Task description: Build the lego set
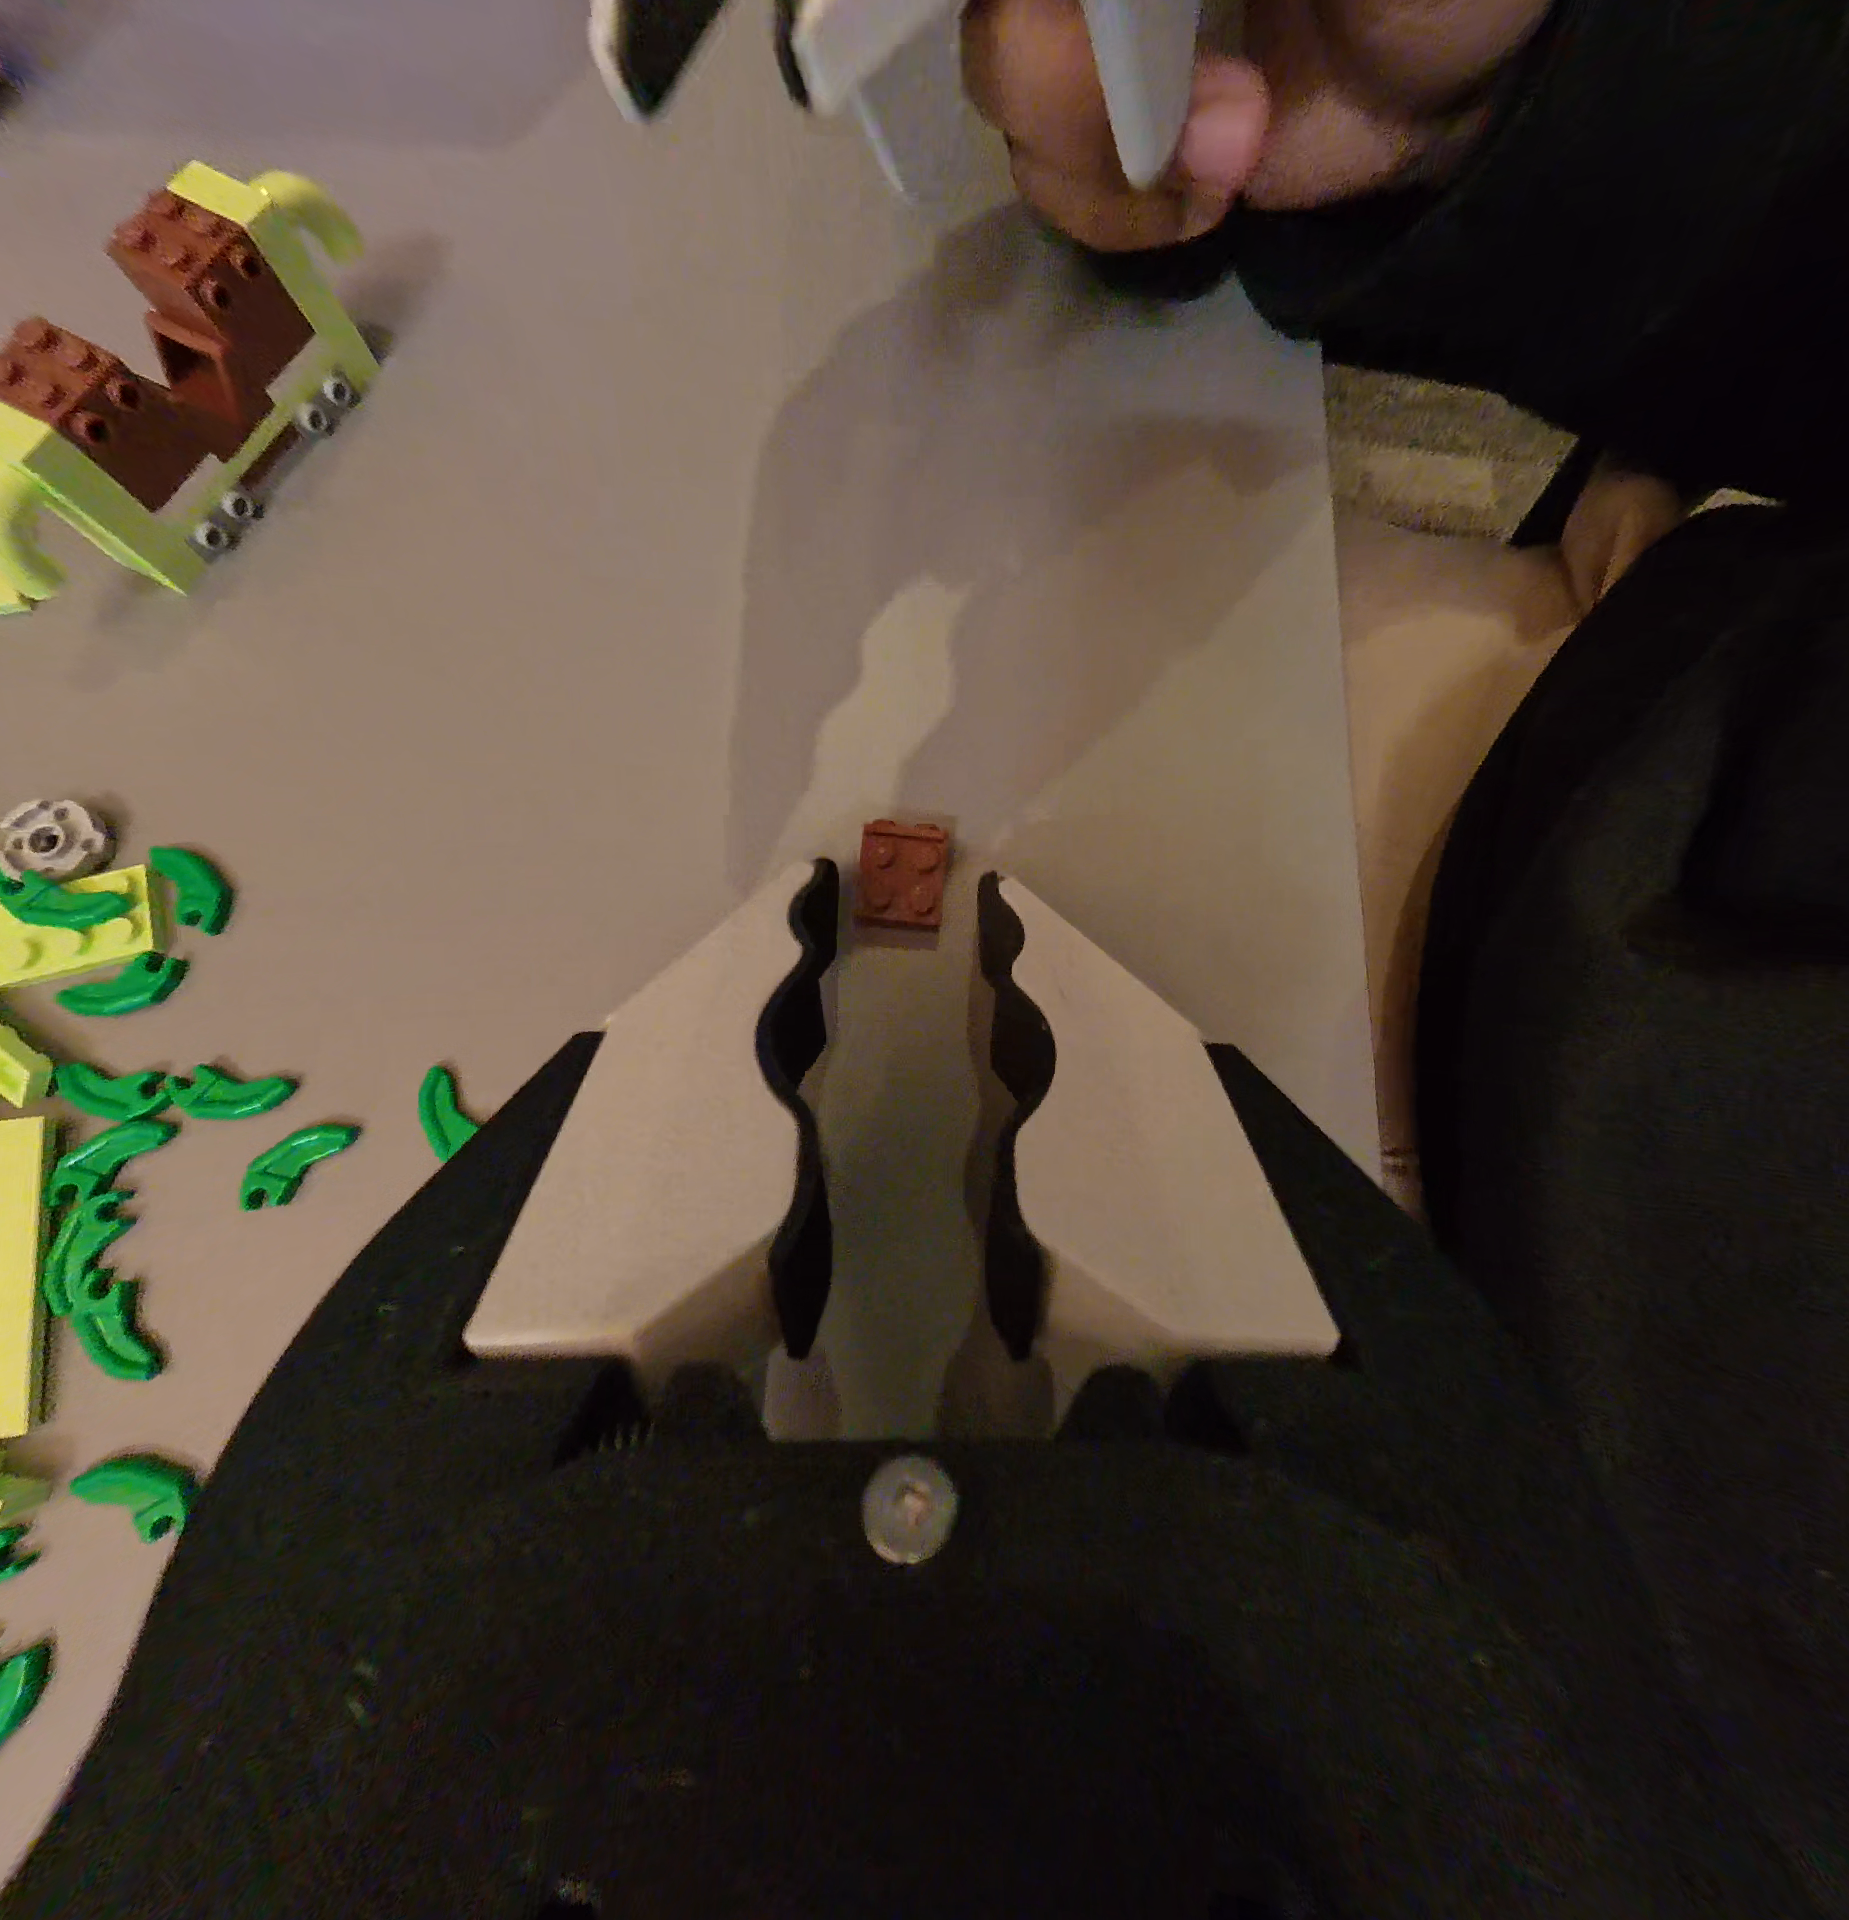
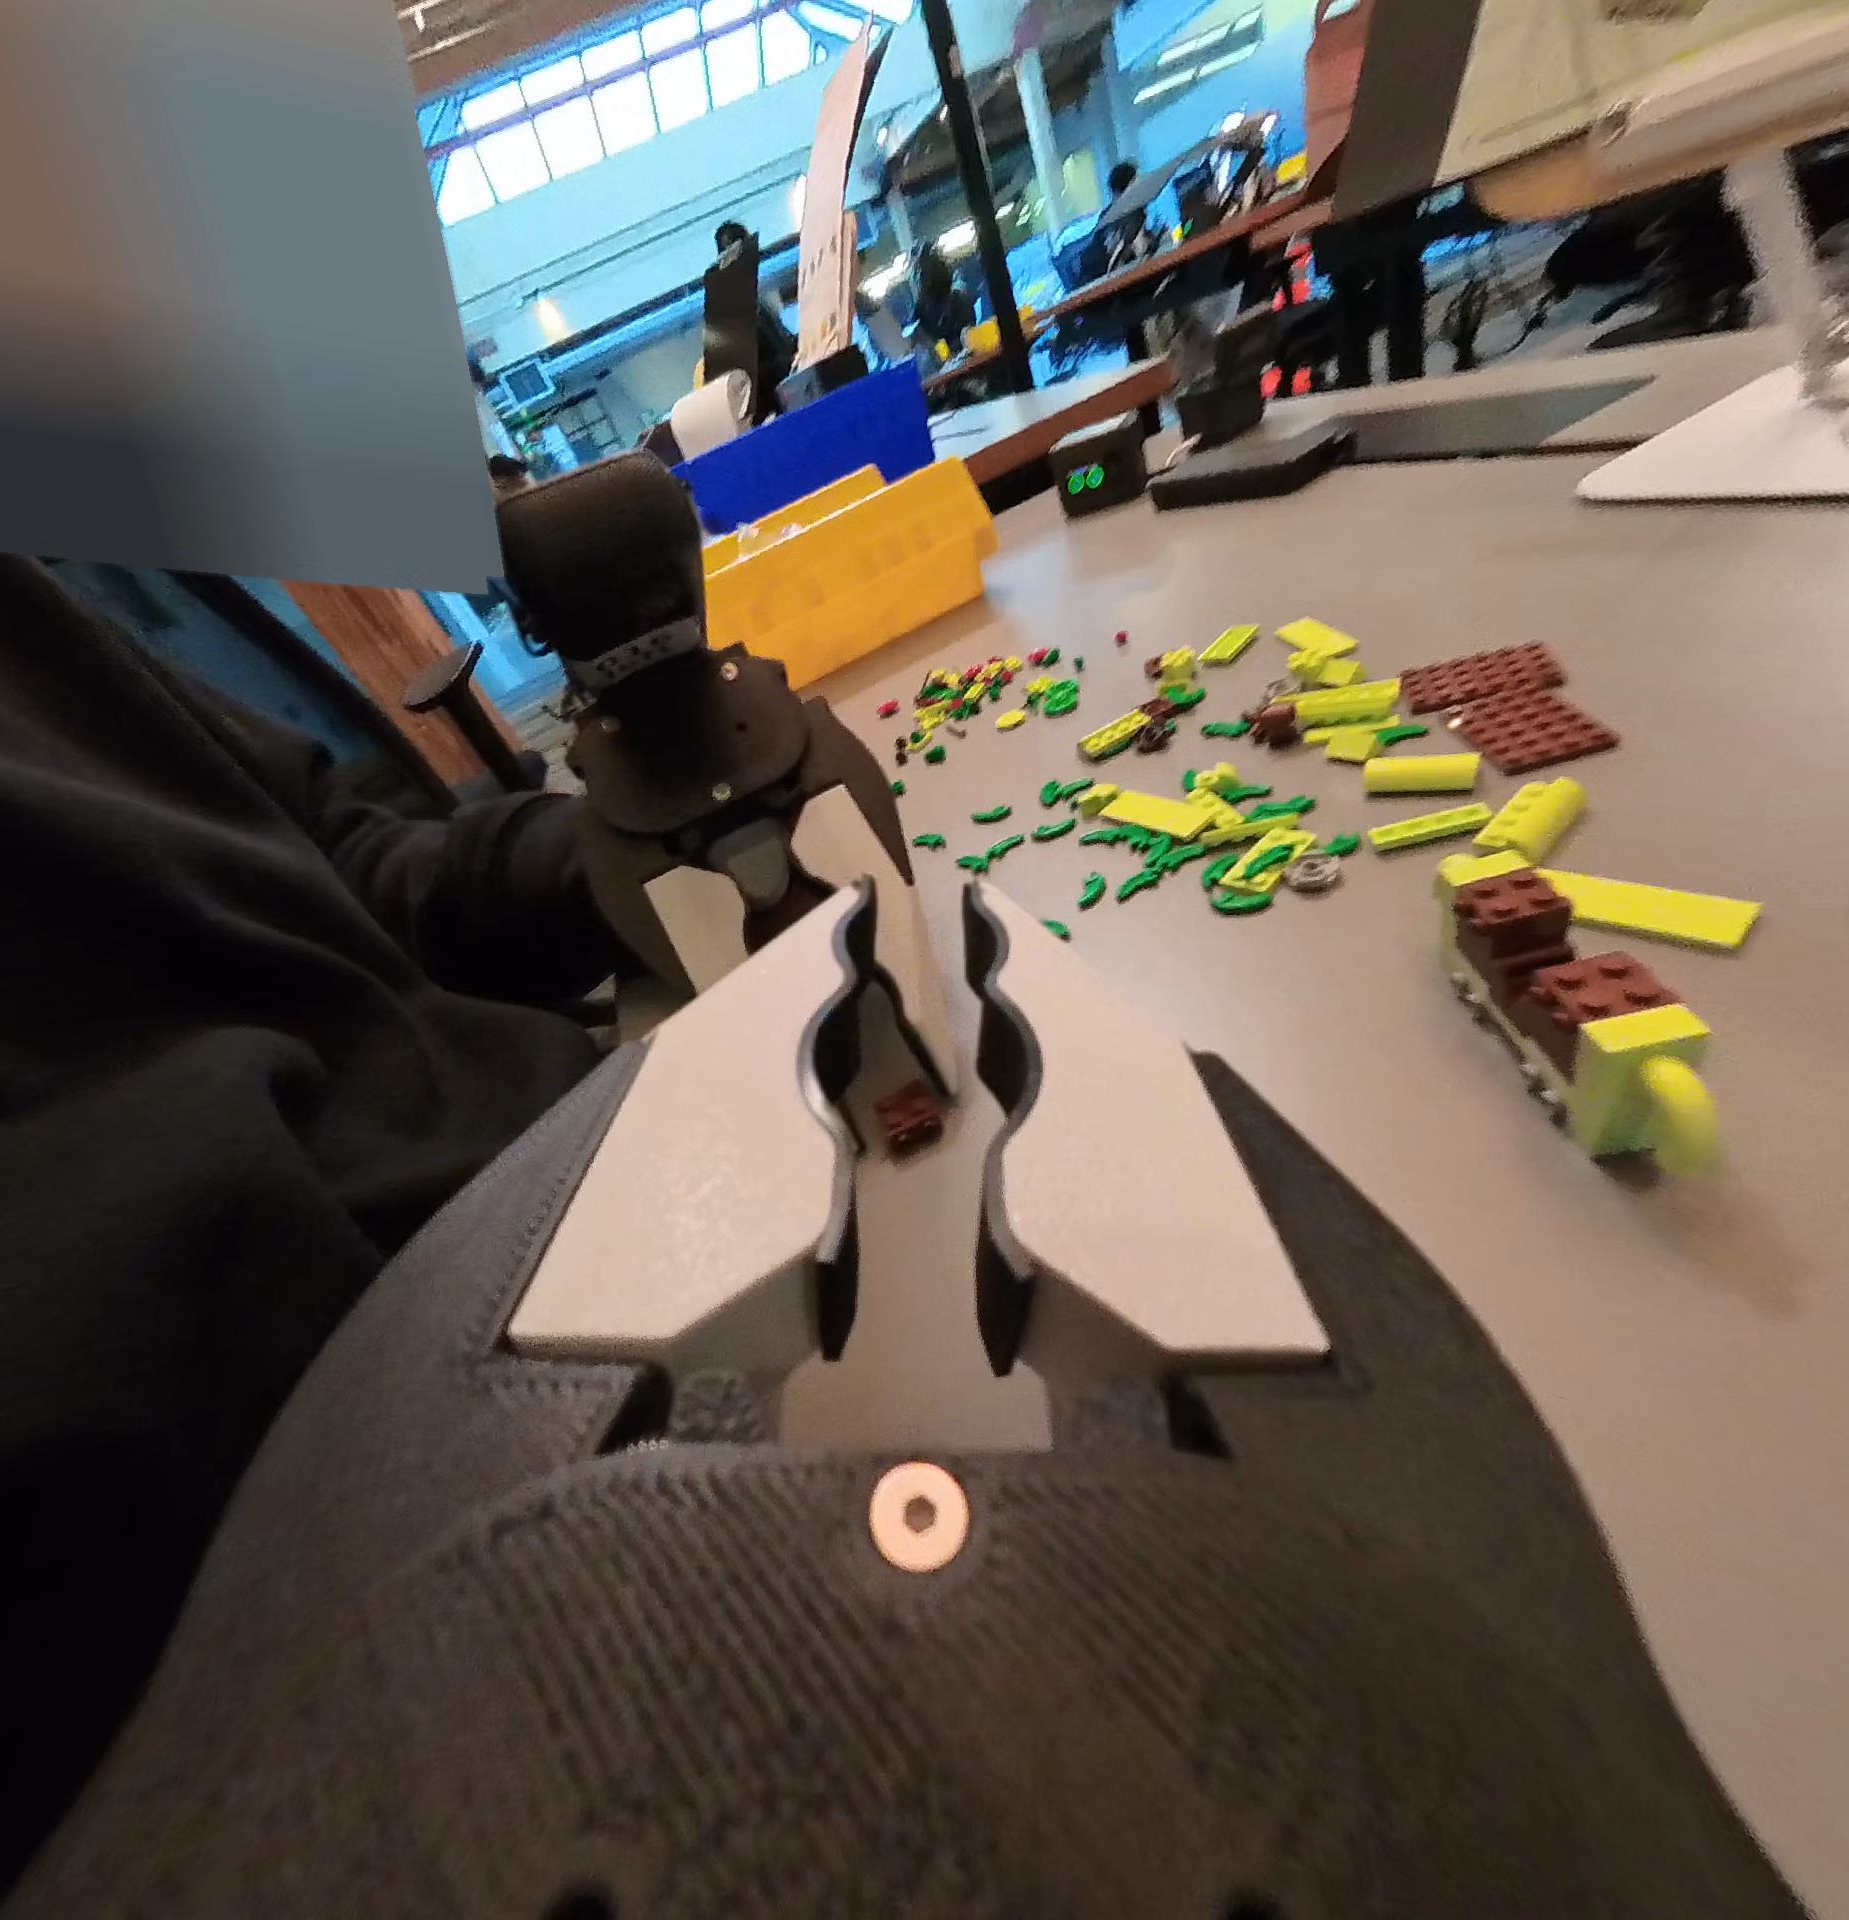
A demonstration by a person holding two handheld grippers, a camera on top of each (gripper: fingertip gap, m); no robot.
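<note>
A small brown two-by-two plate (image 1: 902, 873) lies flat on the grey table (image 1: 587, 675). My left gripper (image 1: 902, 883) is open, its tips on either side of the plate and apart from it. My right gripper (image 2: 916, 891) is open and empty, hovering above the same plate (image 2: 909, 1117), which shows through its gap. A white finger (image 2: 915, 987) of the left gripper stands beside the plate. The right gripper also shows at the top of the left wrist view (image 1: 722, 94), held by a hand. A partly built brown and lime model (image 1: 203, 364) (image 2: 1564, 997) lies nearby.
Loose green leaf pieces (image 1: 120, 1195) and lime plates (image 2: 1159, 810) are scattered on the table, with brown plates (image 2: 1502, 707) farther off. A yellow bin (image 2: 847, 582) and a blue bin (image 2: 816, 436) stand at the back. The table edge (image 1: 1346, 727) runs close by a person in black clothing. Across from one pair of fingers to the other is roughly 11 cm.
</note>
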